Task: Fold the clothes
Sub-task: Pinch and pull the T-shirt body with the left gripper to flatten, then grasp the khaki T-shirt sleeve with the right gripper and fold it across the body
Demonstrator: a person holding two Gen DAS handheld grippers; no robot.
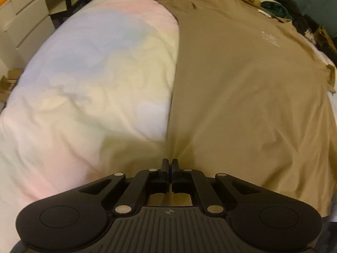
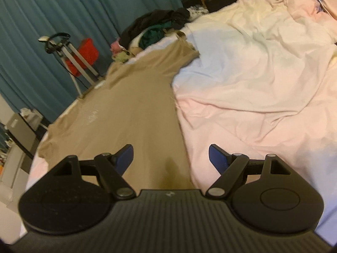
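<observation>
A tan T-shirt (image 1: 242, 94) lies spread flat on a pastel duvet (image 1: 94, 73), with a small pale print on its chest. My left gripper (image 1: 169, 164) is shut on the shirt's near left edge, and the cloth puckers in towards the closed fingers. In the right wrist view the same T-shirt (image 2: 130, 109) runs away from me along the edge of the duvet (image 2: 263, 84). My right gripper (image 2: 171, 156) hangs open just above the shirt's near end, with nothing held between its blue pads (image 2: 126, 156).
A heap of dark and green clothes (image 1: 273, 2) sits beyond the shirt's collar, also in the right wrist view as the clothes heap (image 2: 160, 27). White drawers (image 1: 27, 21) stand left of the bed. A red seat on a stand (image 2: 86, 54) and teal curtains (image 2: 63, 10) lie beyond the bed edge.
</observation>
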